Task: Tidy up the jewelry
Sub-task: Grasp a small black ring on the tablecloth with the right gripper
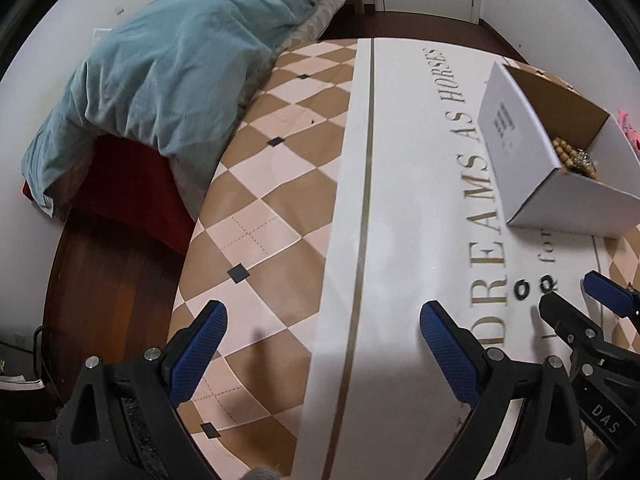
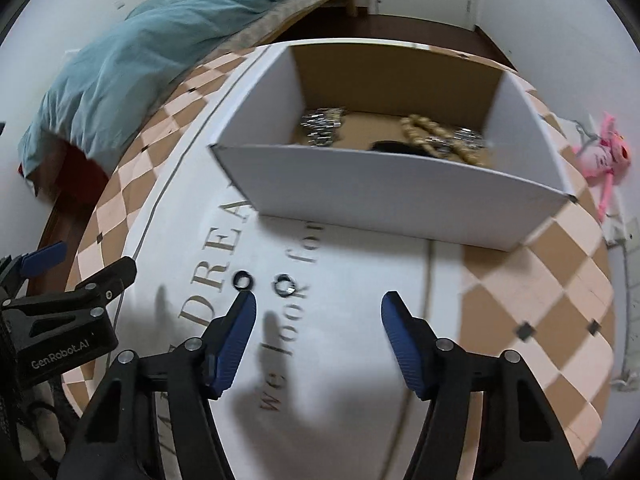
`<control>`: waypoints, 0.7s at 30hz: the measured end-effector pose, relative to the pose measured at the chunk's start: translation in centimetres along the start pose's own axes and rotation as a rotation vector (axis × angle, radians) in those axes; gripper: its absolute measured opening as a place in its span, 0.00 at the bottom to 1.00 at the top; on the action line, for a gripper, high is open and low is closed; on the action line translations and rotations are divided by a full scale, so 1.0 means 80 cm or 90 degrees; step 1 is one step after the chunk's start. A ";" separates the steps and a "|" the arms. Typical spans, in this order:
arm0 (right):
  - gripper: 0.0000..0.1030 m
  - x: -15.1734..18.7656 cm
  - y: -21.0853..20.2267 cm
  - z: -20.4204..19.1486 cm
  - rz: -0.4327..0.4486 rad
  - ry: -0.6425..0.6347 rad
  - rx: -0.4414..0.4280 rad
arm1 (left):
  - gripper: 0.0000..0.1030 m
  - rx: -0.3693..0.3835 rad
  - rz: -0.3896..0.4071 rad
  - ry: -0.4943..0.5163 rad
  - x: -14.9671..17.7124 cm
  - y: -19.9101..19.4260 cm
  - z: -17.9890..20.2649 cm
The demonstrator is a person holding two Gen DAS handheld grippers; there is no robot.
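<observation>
Two small dark rings lie on the tablecloth: one (image 2: 243, 280) just beyond my right gripper's left fingertip, the other (image 2: 284, 284) a little to its right. They also show in the left wrist view (image 1: 522, 290) (image 1: 548, 282). My right gripper (image 2: 318, 306) is open and empty, hovering just short of them. My left gripper (image 1: 322, 320) is open and empty over the cloth, left of the rings. An open white cardboard box (image 2: 384, 196) (image 1: 516, 152) holds silver chains (image 2: 322, 124), a wooden bead bracelet (image 2: 420, 130) and a dark item.
The table has a checked cloth (image 1: 260, 184) with printed lettering. A bed with a teal duvet (image 1: 168, 64) lies beyond its left edge. A pink plush toy (image 2: 604, 156) lies right of the box. The right gripper (image 1: 592, 312) appears in the left view.
</observation>
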State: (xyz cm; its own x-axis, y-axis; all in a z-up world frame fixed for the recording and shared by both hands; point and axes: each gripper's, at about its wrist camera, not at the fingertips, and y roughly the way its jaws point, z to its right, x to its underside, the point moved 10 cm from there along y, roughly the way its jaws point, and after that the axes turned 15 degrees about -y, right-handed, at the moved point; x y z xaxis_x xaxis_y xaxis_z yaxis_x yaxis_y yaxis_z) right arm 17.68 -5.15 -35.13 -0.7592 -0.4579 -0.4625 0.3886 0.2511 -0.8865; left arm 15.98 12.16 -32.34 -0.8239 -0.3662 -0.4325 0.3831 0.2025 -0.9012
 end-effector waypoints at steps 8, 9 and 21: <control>0.28 -0.012 0.009 -0.015 0.011 -0.050 0.033 | 0.96 0.007 -0.012 -0.003 0.007 0.006 -0.002; 0.19 -0.014 0.009 -0.014 0.012 -0.055 0.039 | 0.96 0.007 -0.013 -0.004 0.007 0.006 -0.002; 0.13 0.009 -0.036 0.054 0.044 0.049 0.045 | 0.96 0.078 -0.018 0.027 0.020 -0.015 0.078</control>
State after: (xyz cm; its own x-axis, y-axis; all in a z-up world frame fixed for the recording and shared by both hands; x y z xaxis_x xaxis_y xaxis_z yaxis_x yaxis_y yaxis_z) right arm 18.27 -9.90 -32.95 -0.7661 -0.3749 -0.5221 0.4749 0.2172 -0.8528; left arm 16.80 5.62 -32.10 -0.8513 -0.3306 -0.4074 0.4049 0.0798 -0.9109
